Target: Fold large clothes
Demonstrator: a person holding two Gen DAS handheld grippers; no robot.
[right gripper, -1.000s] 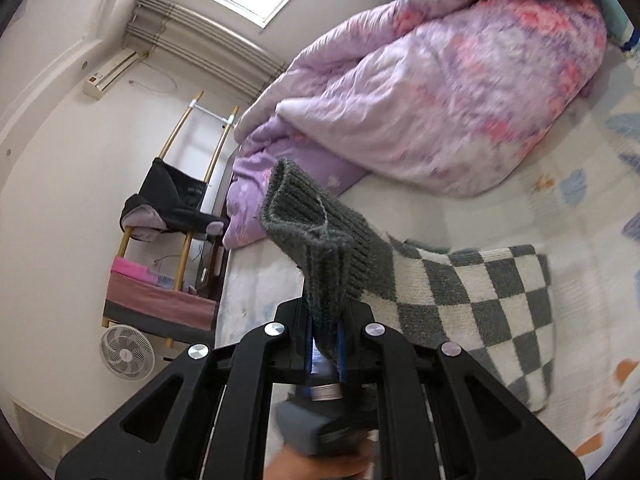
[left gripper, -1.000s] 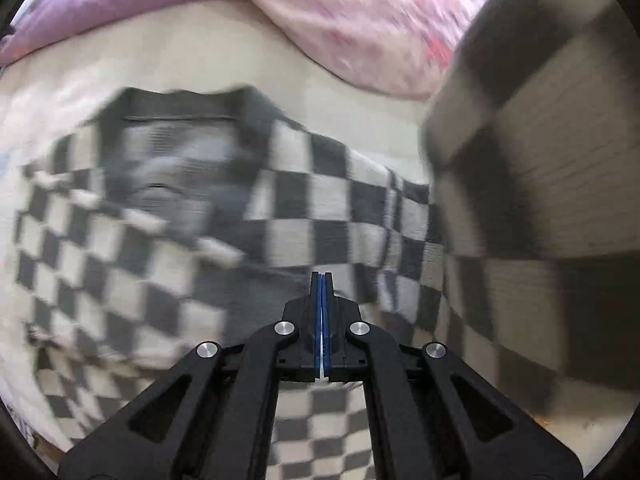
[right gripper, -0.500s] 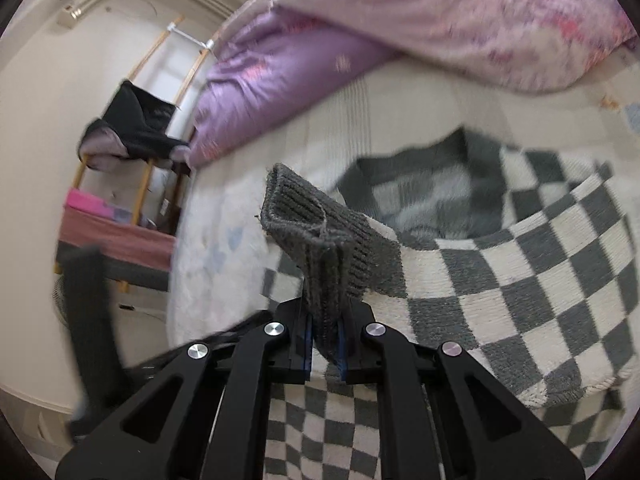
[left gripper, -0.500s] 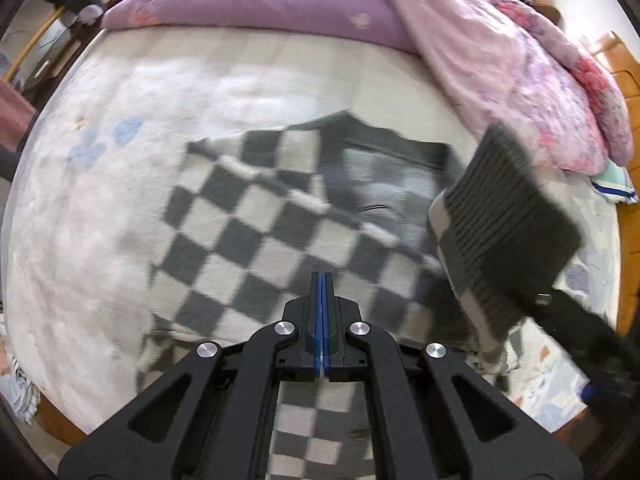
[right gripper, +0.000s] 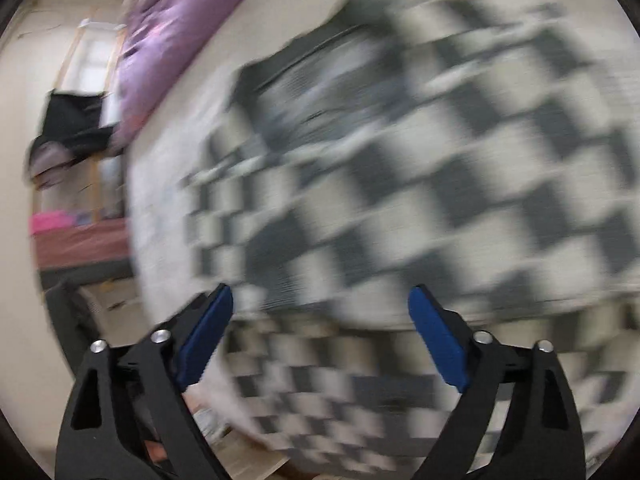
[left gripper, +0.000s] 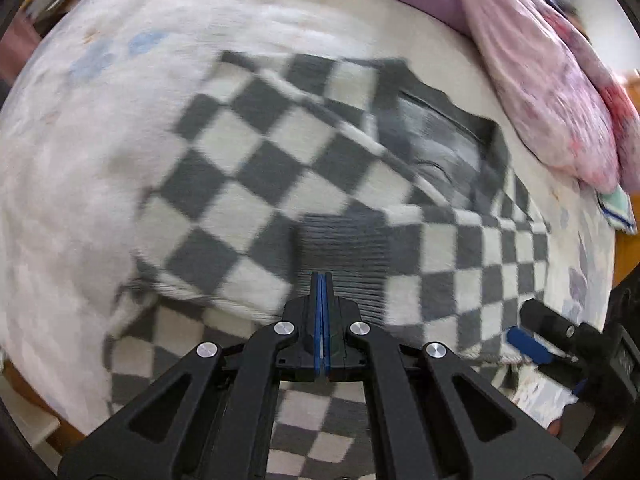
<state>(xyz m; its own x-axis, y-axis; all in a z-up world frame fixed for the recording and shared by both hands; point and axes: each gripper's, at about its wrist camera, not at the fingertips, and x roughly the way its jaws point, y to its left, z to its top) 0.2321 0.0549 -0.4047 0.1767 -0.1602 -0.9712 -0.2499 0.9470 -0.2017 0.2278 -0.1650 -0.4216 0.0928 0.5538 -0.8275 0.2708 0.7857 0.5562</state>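
A grey-and-white checked knitted sweater (left gripper: 256, 184) lies flat across the middle of a pale cream bed (left gripper: 80, 168), a low soft layer with open air above it. Bare bed surface lies free on the left and along the far edge. A bulky pink-and-purple floral quilt (left gripper: 552, 92) is heaped at the far right, blocking passage there. At the near right the black right hand-held gripper (left gripper: 536, 340) with blue pads occupies the bed's edge.
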